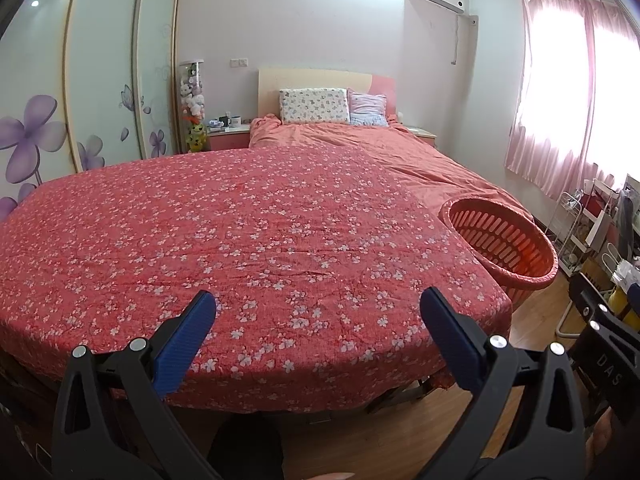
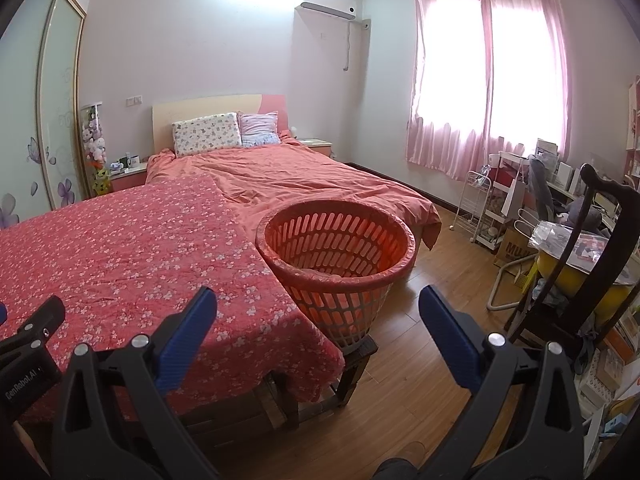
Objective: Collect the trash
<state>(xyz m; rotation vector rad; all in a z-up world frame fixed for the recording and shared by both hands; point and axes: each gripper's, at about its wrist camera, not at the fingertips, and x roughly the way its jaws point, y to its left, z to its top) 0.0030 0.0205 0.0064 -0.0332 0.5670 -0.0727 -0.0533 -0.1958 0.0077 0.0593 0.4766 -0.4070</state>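
An orange slatted basket point(image 2: 336, 252) lined with a thin plastic bag stands on a dark stool at the right corner of a table under a red flowered cloth point(image 1: 240, 248). In the left wrist view the basket point(image 1: 500, 240) sits to the right of the cloth. My left gripper point(image 1: 318, 308) is open over the near edge of the cloth, nothing between its blue pads. My right gripper point(image 2: 318, 308) is open too, held just in front of the basket. No trash shows on the cloth.
A bed point(image 2: 304, 176) with an orange quilt and two pillows lies behind the table. A wardrobe point(image 1: 100, 92) with flower prints is at left. A dark wooden chair point(image 2: 592, 248), a white rack point(image 2: 476, 208) and cluttered shelves crowd the right side. Wooden floor point(image 2: 420, 380) lies below.
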